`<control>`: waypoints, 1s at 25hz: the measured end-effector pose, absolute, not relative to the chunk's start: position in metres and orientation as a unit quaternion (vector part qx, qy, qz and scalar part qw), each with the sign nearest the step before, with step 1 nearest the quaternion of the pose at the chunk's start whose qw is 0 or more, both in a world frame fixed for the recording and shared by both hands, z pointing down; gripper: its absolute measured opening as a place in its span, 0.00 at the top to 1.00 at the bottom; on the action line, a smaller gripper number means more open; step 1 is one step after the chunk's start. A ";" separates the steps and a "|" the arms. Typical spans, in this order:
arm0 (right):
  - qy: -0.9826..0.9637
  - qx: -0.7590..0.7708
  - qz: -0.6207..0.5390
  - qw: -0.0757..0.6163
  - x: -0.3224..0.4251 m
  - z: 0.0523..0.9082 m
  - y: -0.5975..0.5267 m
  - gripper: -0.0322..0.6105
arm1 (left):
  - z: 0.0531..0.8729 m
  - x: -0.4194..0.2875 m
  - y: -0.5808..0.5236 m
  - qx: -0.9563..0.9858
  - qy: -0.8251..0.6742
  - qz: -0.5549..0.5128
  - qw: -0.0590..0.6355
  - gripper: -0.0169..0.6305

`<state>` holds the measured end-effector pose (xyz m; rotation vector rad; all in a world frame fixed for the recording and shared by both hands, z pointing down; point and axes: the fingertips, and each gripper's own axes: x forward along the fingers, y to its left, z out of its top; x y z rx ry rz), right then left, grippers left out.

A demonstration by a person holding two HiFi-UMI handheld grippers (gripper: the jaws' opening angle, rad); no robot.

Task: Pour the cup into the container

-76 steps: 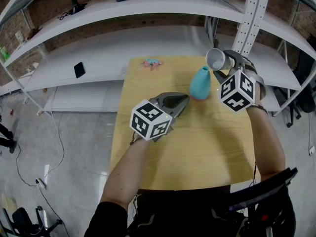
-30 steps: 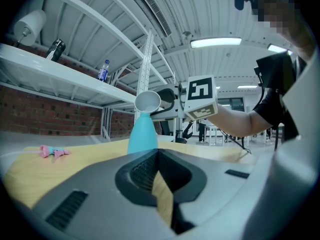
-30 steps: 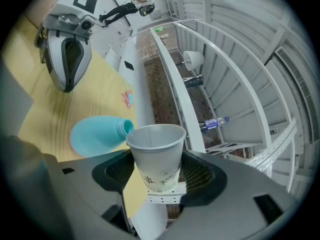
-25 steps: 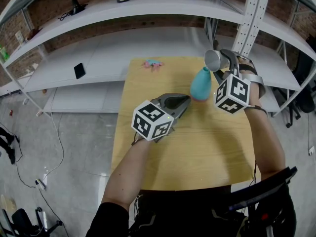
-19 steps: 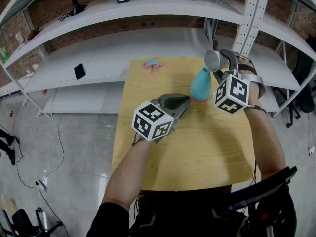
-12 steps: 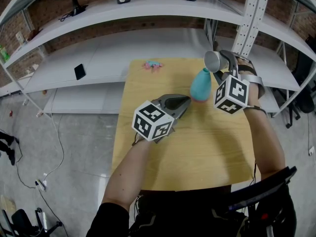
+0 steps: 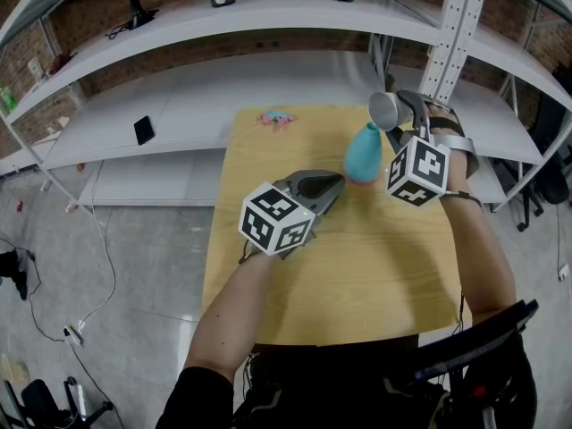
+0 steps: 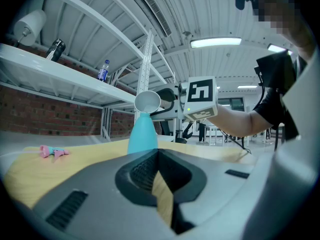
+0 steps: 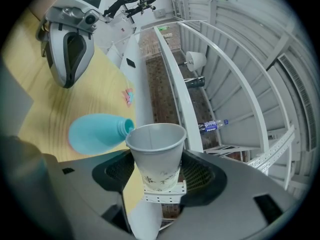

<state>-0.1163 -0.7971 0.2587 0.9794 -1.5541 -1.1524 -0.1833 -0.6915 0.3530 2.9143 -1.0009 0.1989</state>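
A teal bottle-shaped container (image 7: 363,153) stands upright at the far right of the wooden table (image 7: 340,275). My right gripper (image 7: 399,117) is shut on a white paper cup (image 7: 384,109), which lies tipped on its side with its rim just above the container's narrow mouth. In the right gripper view the cup (image 9: 155,151) sits between the pads, its inside looks empty, and the container (image 9: 95,132) is close behind it. My left gripper (image 7: 336,180) hovers left of the container with its jaws together and nothing in them. From the left gripper view the cup (image 8: 147,102) is right over the container (image 8: 143,133).
A small pink and blue object (image 7: 275,115) lies at the table's far edge. Curved white shelves run behind the table, with a dark phone (image 7: 143,126) on one. A perforated steel upright (image 7: 451,25) rises just behind the right gripper.
Since the earliest frame the right gripper has rolled slightly left, turning the cup's mouth away from the head camera towards the container. Over the last second nothing has visibly moved.
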 end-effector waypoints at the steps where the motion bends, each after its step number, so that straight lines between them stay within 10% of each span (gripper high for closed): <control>1: -0.634 0.400 -0.470 0.467 -0.116 0.259 -0.797 0.49 | 0.353 -0.183 -0.692 0.943 -0.324 0.064 0.027 0.98; 25: -0.861 0.421 -0.135 0.250 -0.085 0.271 -0.800 0.49 | 0.353 -0.185 -0.692 0.943 -0.325 0.066 0.029 0.98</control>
